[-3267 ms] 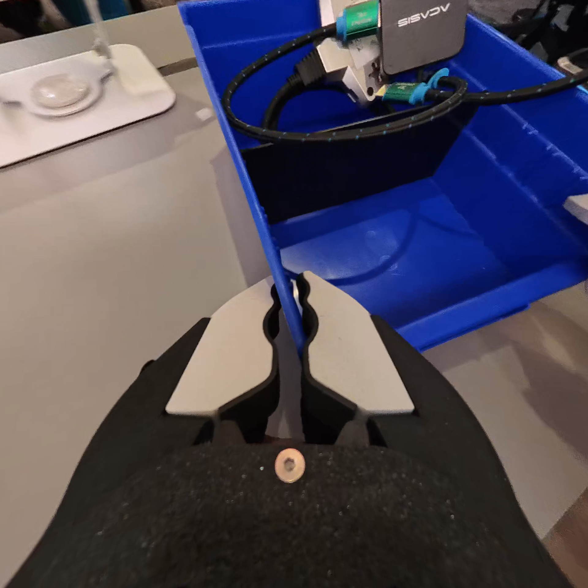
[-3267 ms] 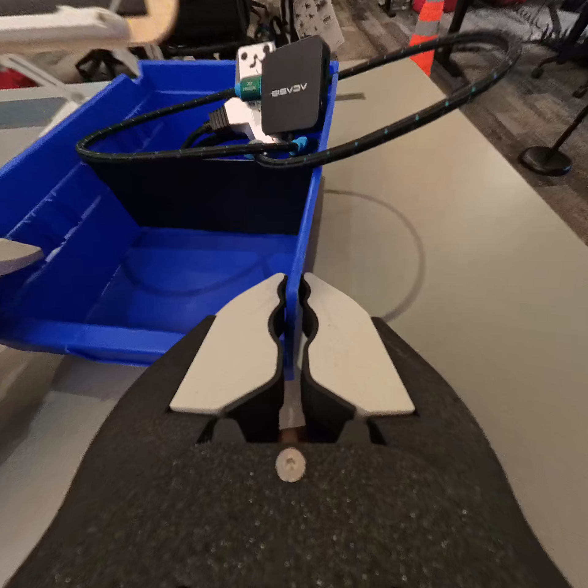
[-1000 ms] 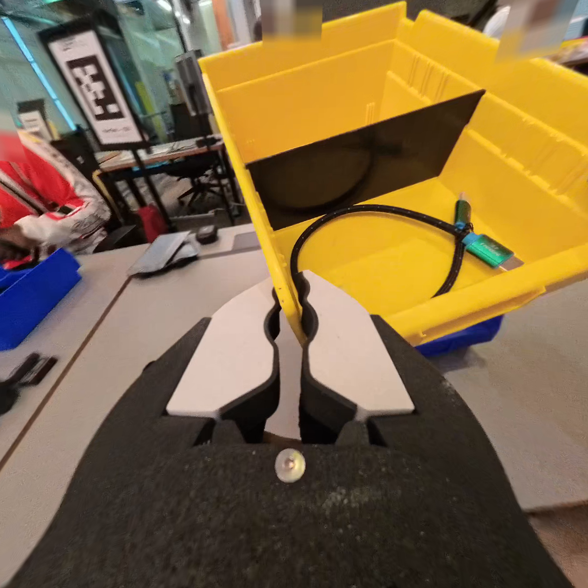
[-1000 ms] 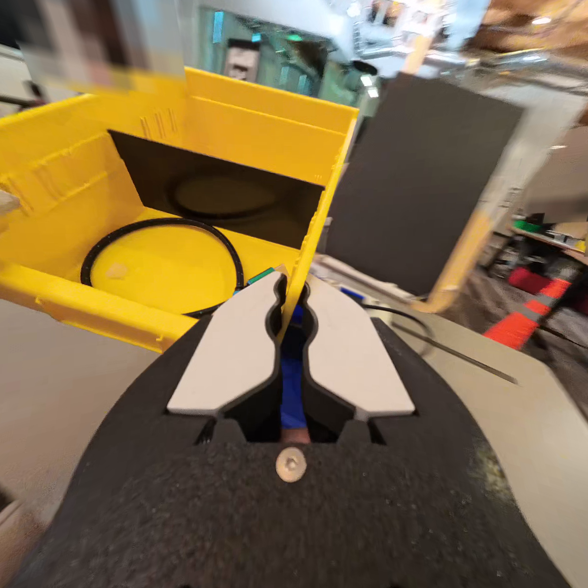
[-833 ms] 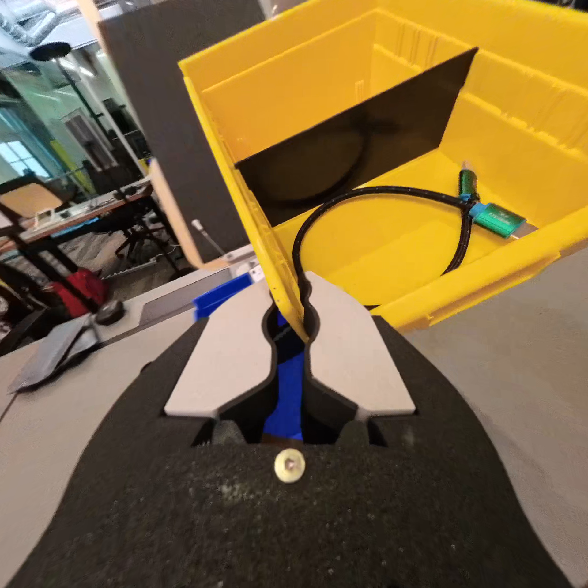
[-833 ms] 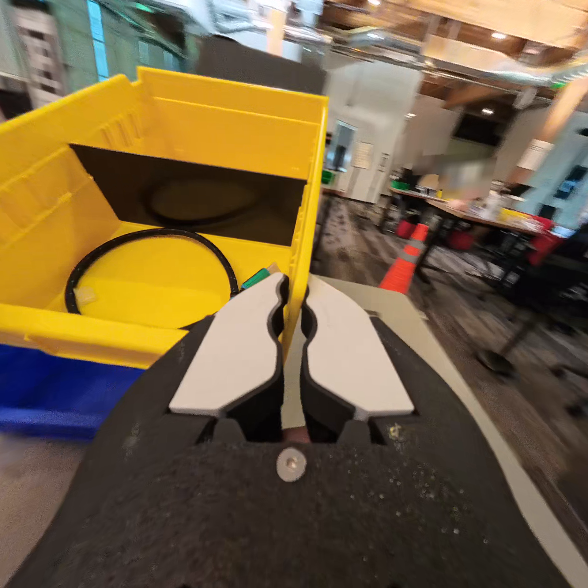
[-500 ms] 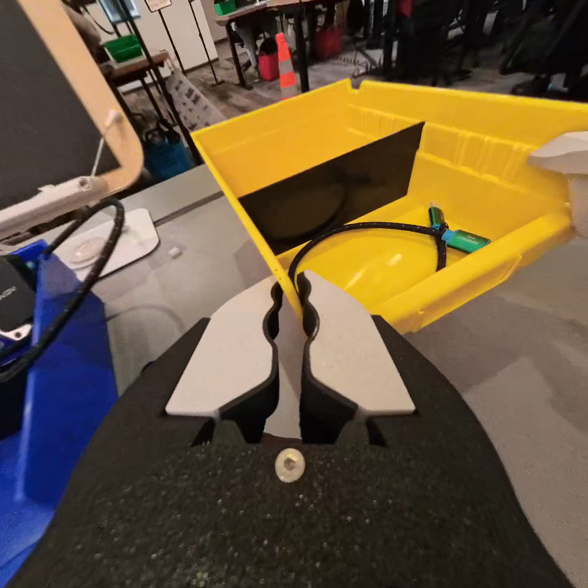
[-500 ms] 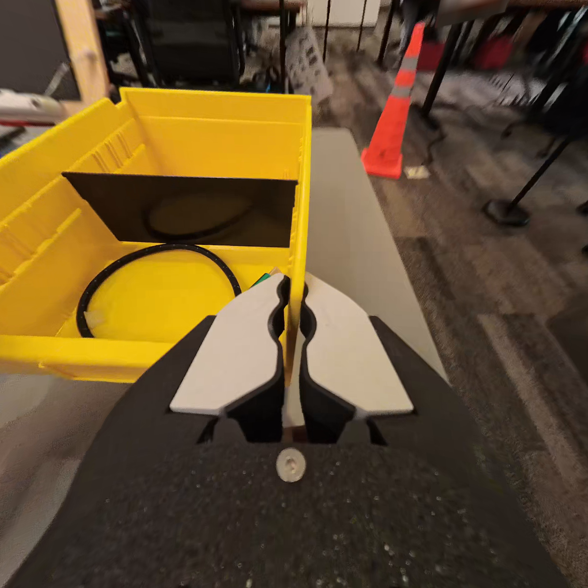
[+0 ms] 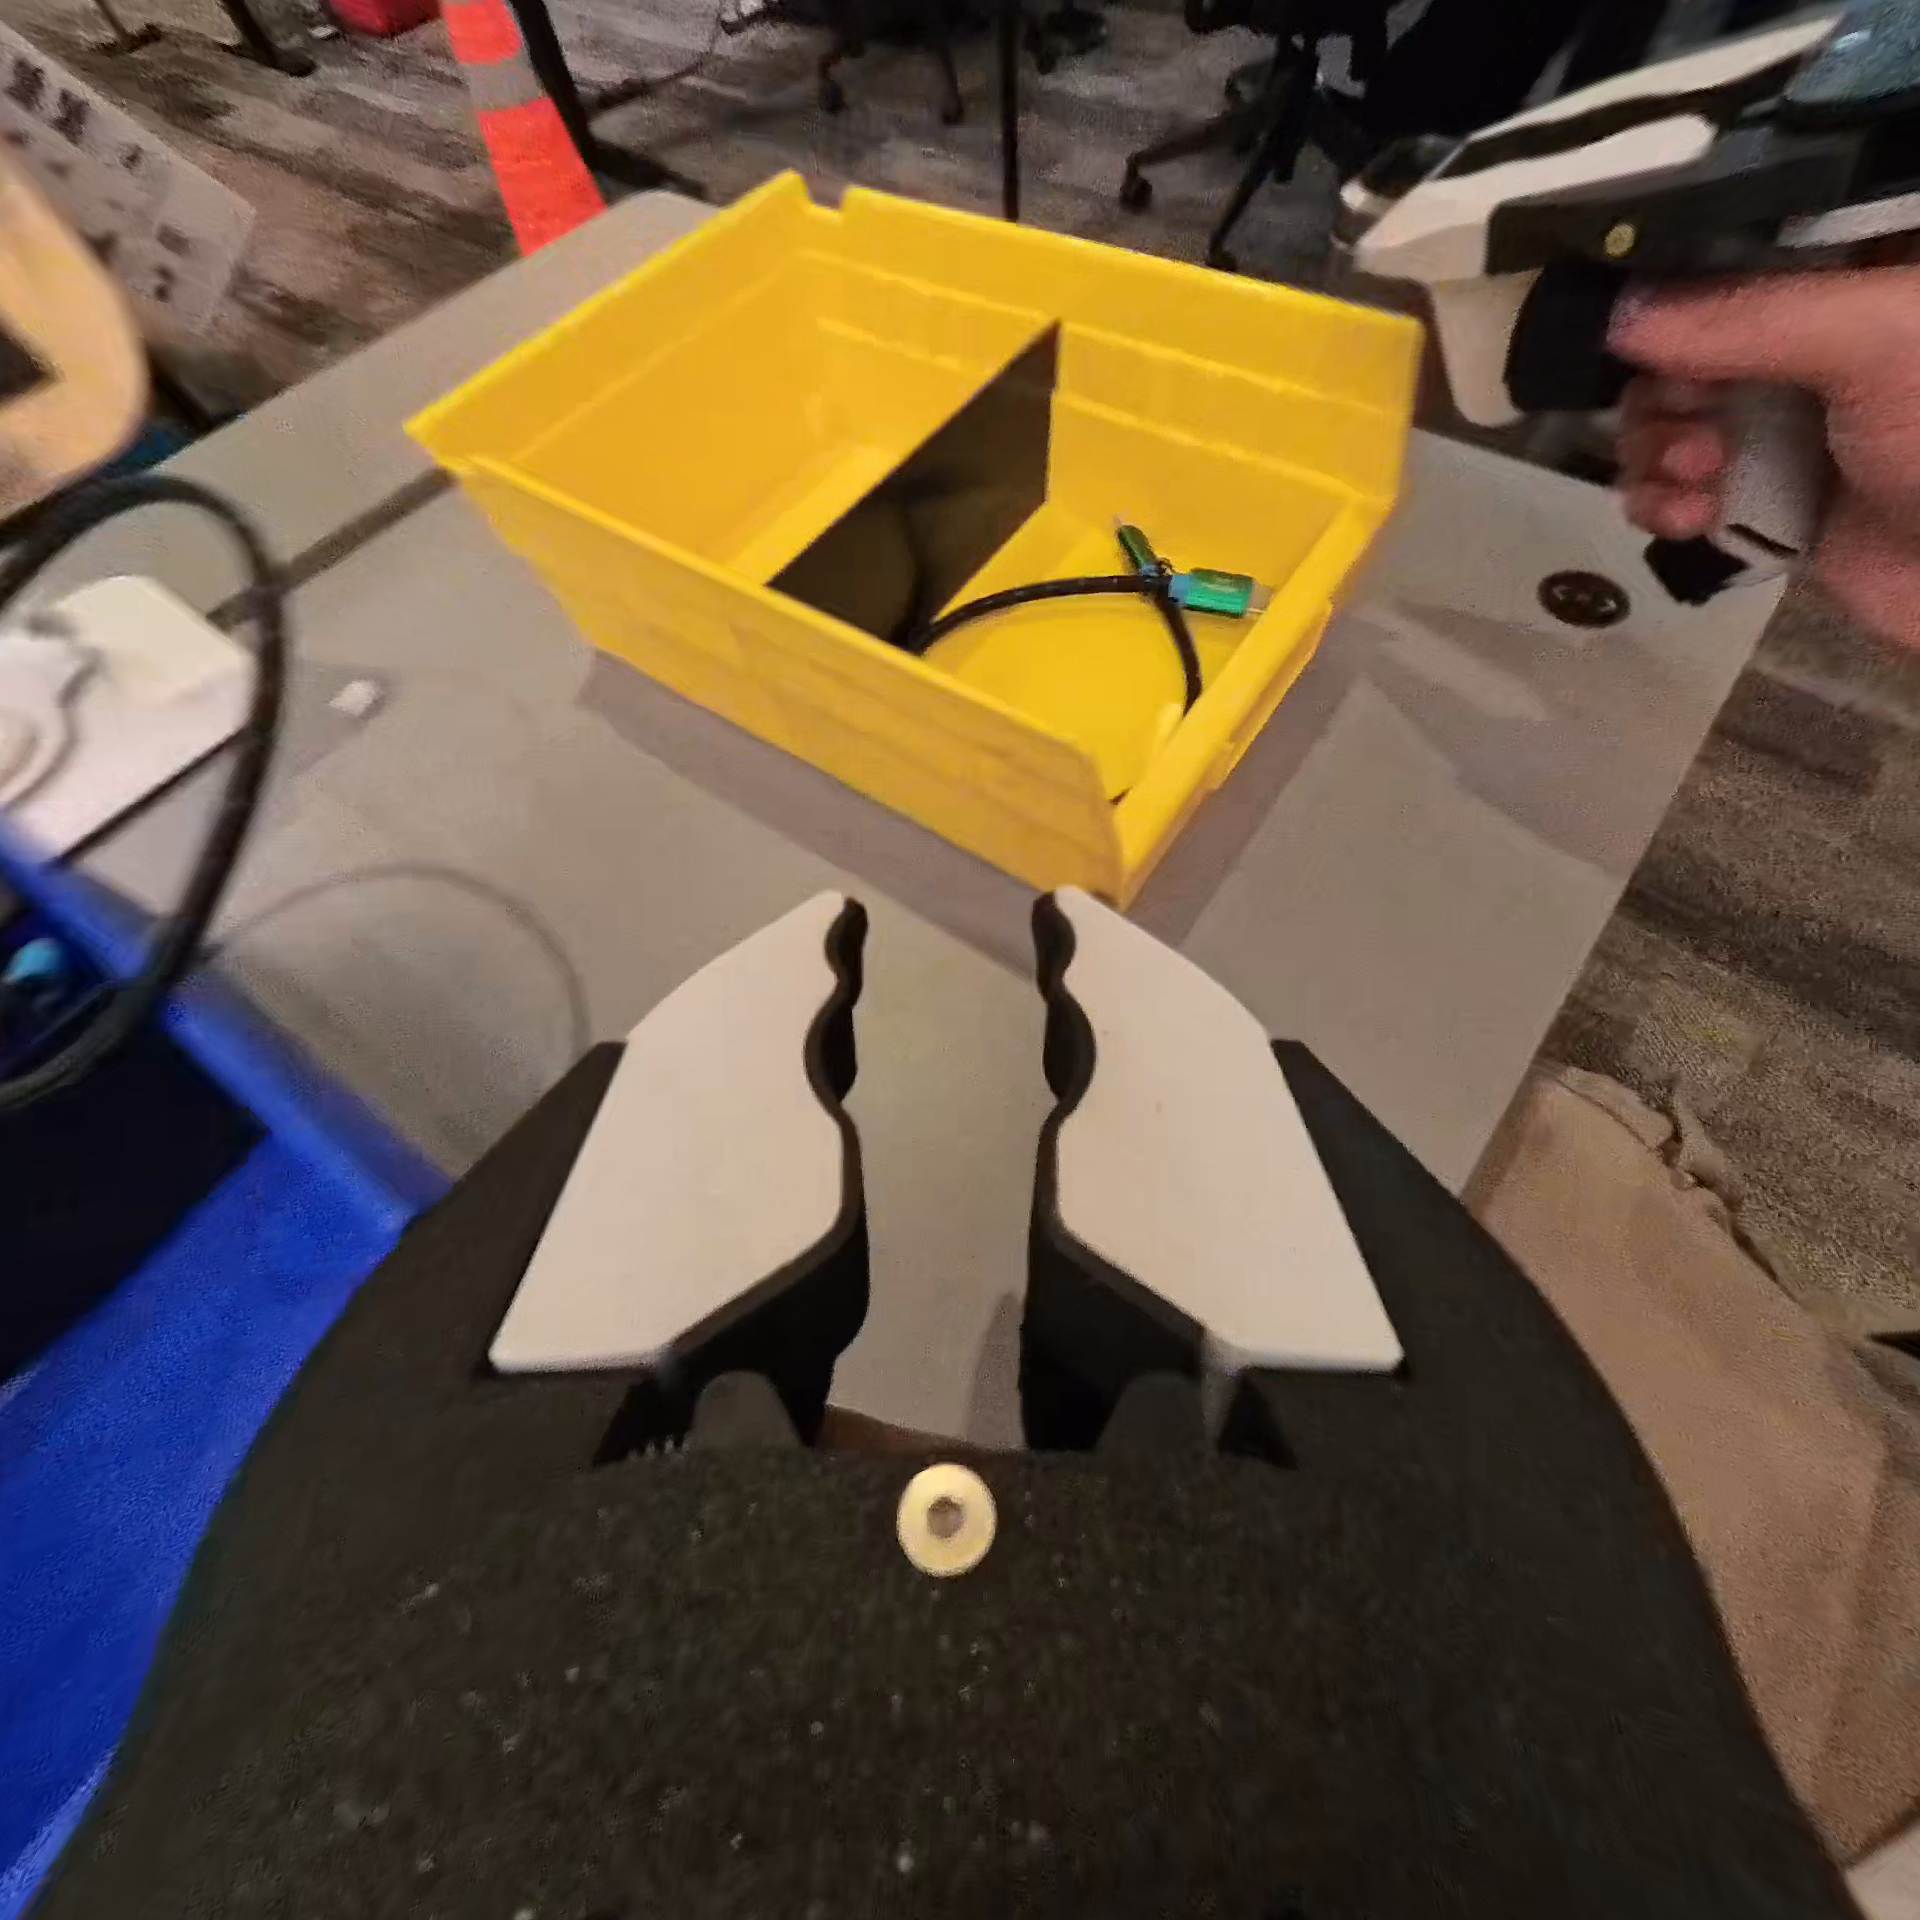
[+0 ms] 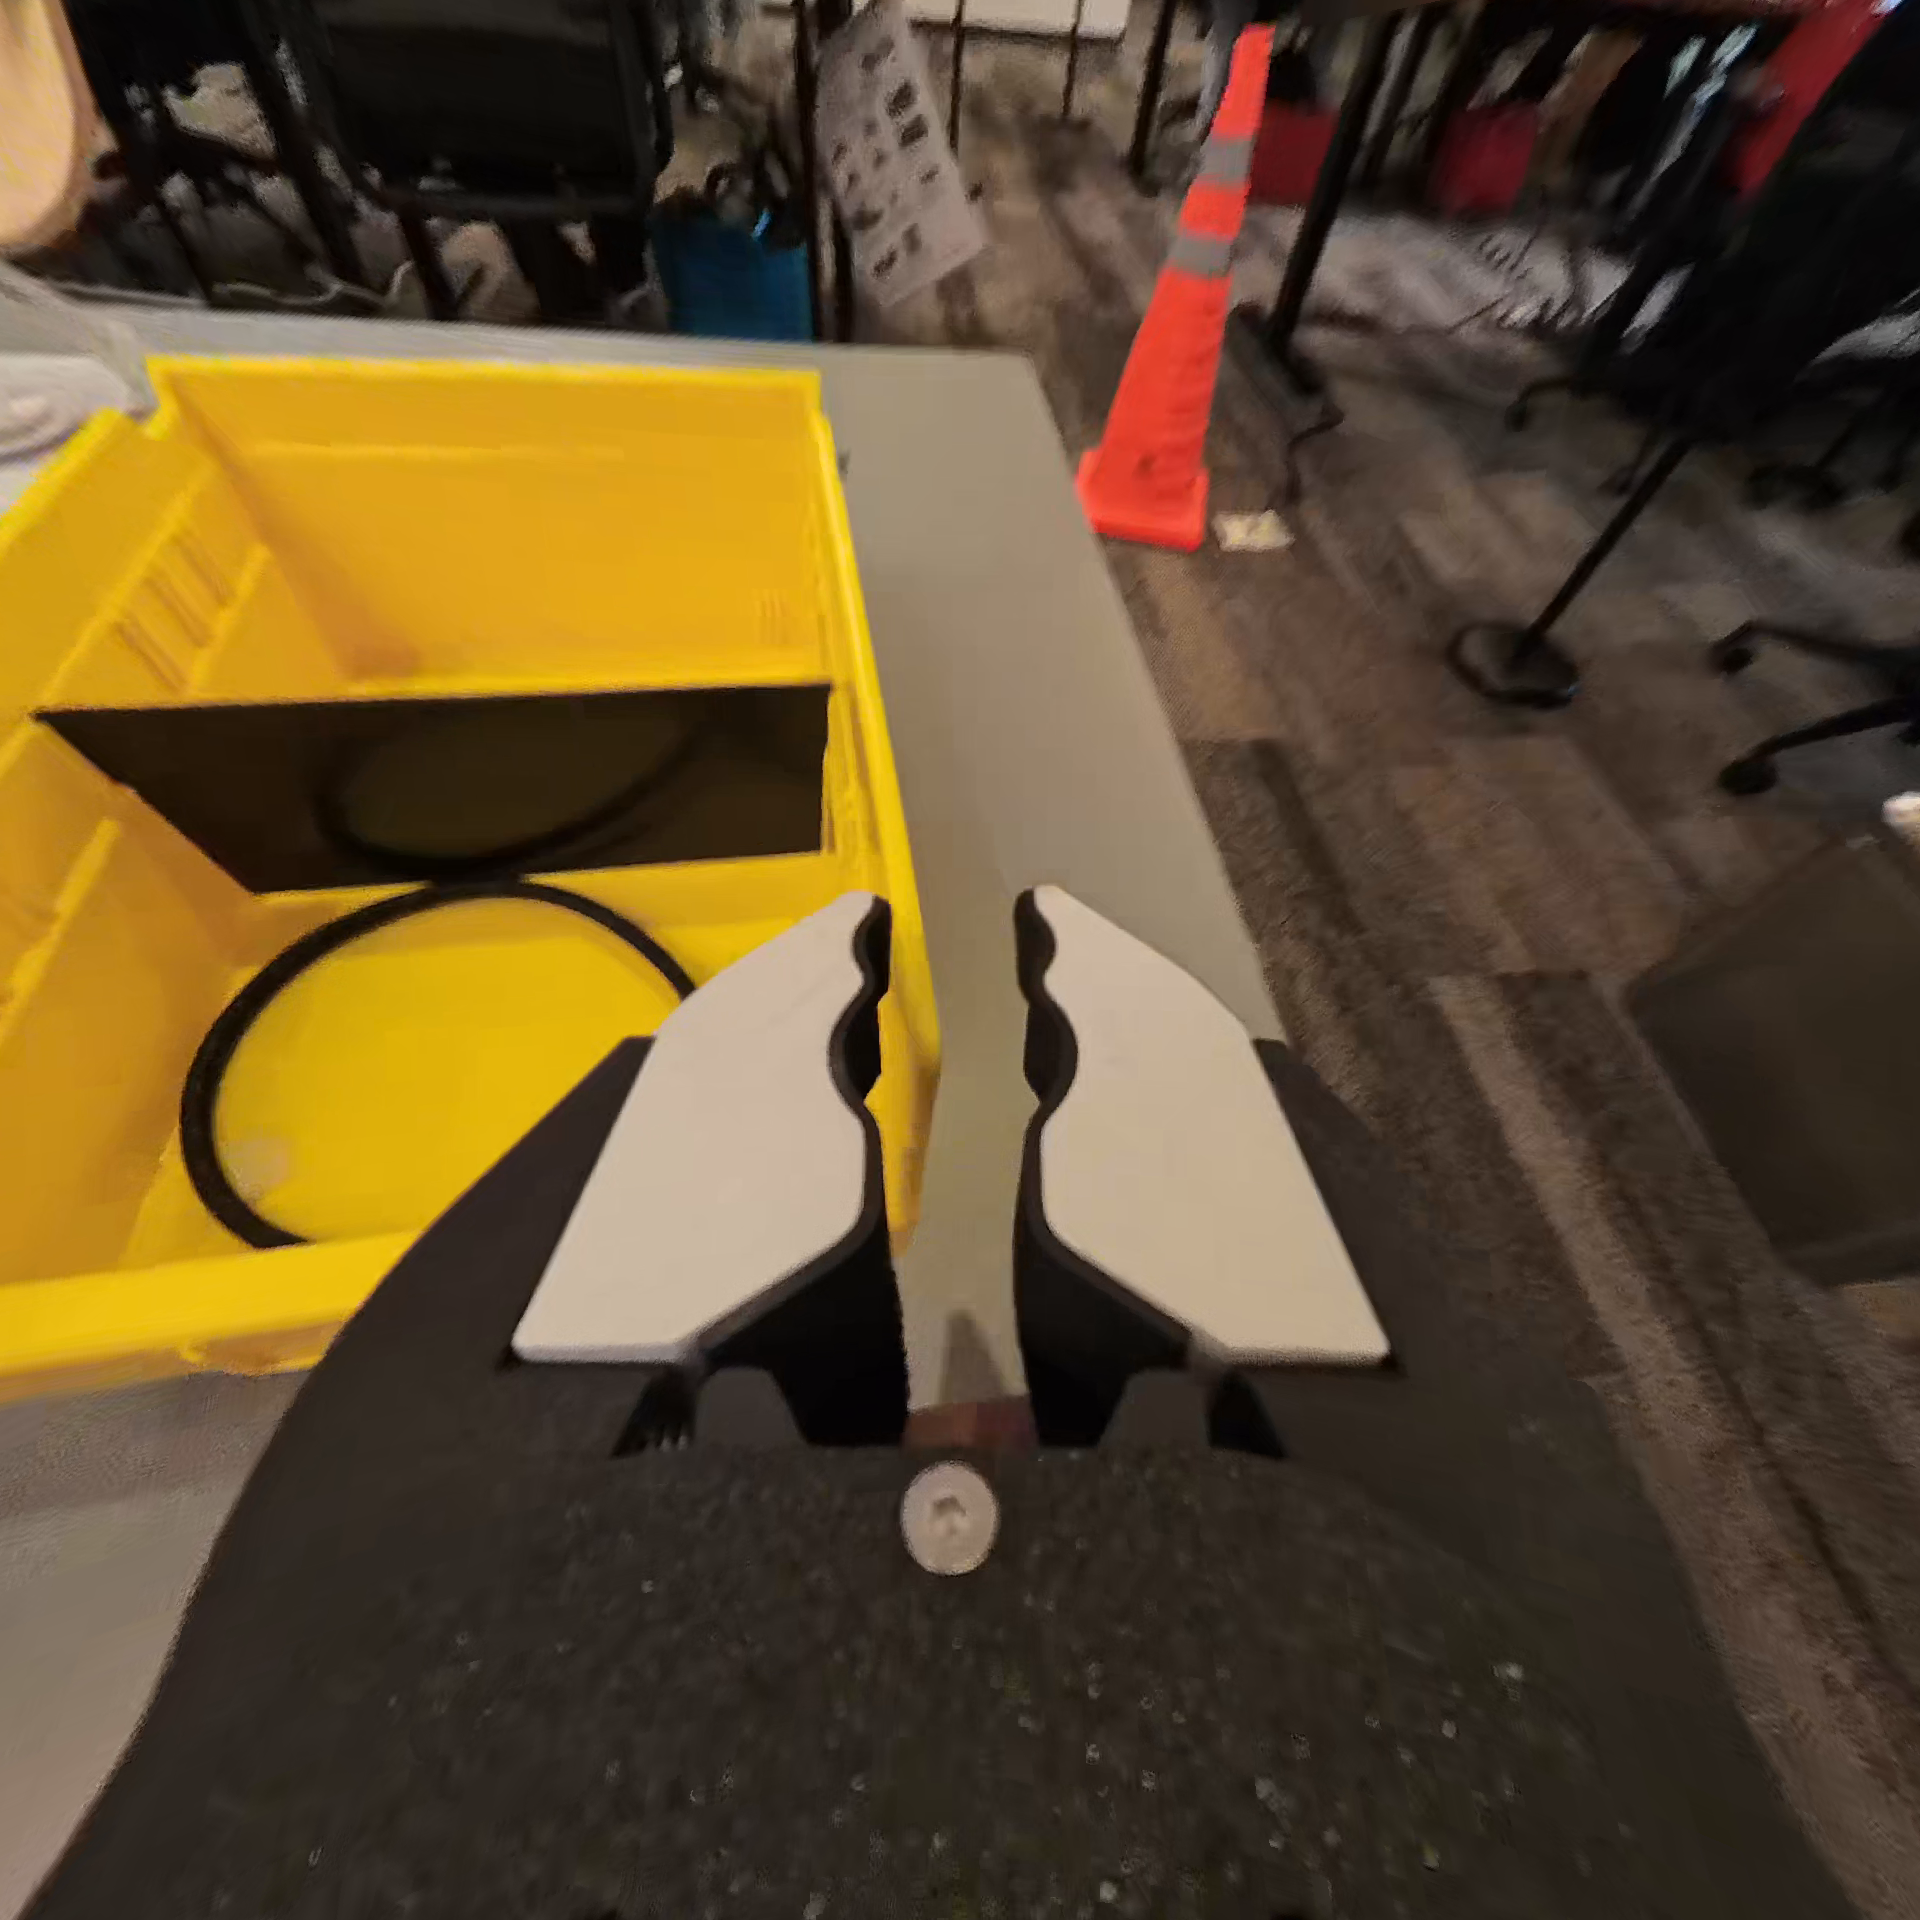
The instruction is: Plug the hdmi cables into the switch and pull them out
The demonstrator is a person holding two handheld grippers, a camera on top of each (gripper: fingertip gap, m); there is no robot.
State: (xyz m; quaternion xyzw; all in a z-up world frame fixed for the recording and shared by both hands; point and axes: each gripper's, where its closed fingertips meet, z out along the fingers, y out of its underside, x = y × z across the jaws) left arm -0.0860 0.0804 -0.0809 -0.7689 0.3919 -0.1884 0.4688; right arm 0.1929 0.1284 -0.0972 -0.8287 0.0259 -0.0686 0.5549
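A yellow bin (image 9: 831, 717) with a black divider (image 9: 935, 509) stands on the grey table. In its near compartment lies a black braided HDMI cable (image 9: 1039, 603) with a green plug (image 9: 1210, 590). The cable coil also shows in the right wrist view (image 10: 208, 1091) inside the bin (image 10: 499, 405). My left gripper (image 9: 945, 914) is open and empty, just short of the bin's near corner. My right gripper (image 10: 951, 904) is open and empty, beside the bin's right wall. The right gripper's body, held by a hand, shows in the left wrist view (image 9: 1621, 208).
A blue bin (image 9: 187, 1299) with a black cable (image 9: 239, 707) looping over it stands at the left. A white pad (image 9: 104, 696) lies at the far left. The table's right edge (image 10: 1174, 831) drops to carpet, with an orange cone (image 10: 1174, 343) and chair bases beyond. About 30 cm separates my left fingertips from my right.
Both grippers were shut on the yellow bin's side walls and carried it down to the table. Both have let go, opened and drawn back from it.
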